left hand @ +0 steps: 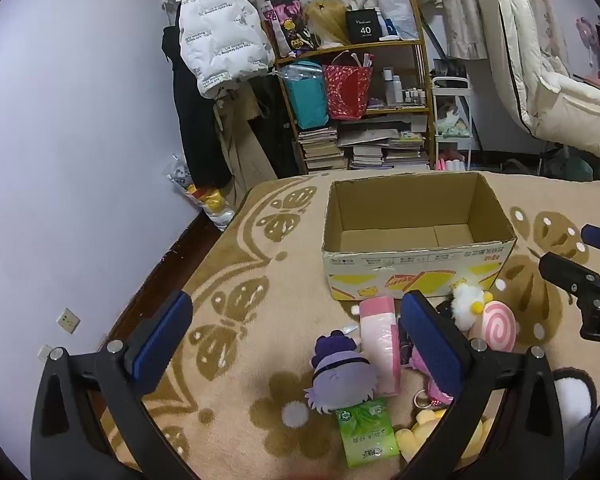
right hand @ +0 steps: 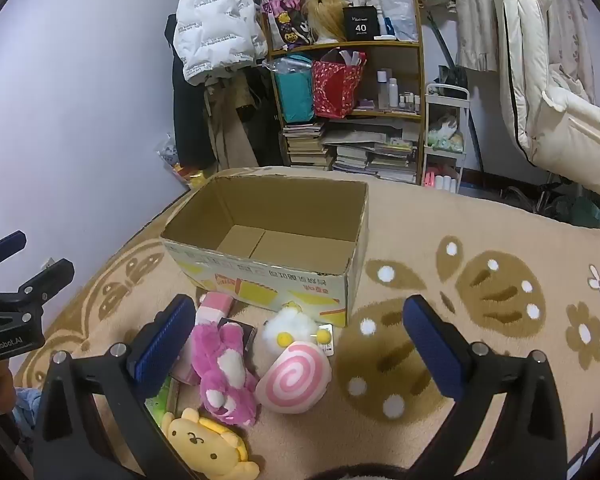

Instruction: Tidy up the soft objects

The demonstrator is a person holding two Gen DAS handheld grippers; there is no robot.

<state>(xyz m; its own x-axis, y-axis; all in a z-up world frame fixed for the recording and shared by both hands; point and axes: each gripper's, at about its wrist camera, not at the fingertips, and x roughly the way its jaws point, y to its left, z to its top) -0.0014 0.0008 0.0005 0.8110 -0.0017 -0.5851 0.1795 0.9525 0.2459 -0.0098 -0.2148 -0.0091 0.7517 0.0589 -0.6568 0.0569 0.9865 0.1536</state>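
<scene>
Soft toys lie heaped on the beige blanket (right hand: 480, 220) before you, just in front of the cardboard box (right hand: 268, 276), whose inside is bare. By size: the pink bear (right hand: 220, 368), the swirl cushion (right hand: 294, 380), the yellow dog plush (right hand: 206, 444), the purple-haired doll (left hand: 340, 376). Your left gripper (left hand: 296, 340) and right gripper (right hand: 300, 340) hover with jaws wide, holding nothing.
</scene>
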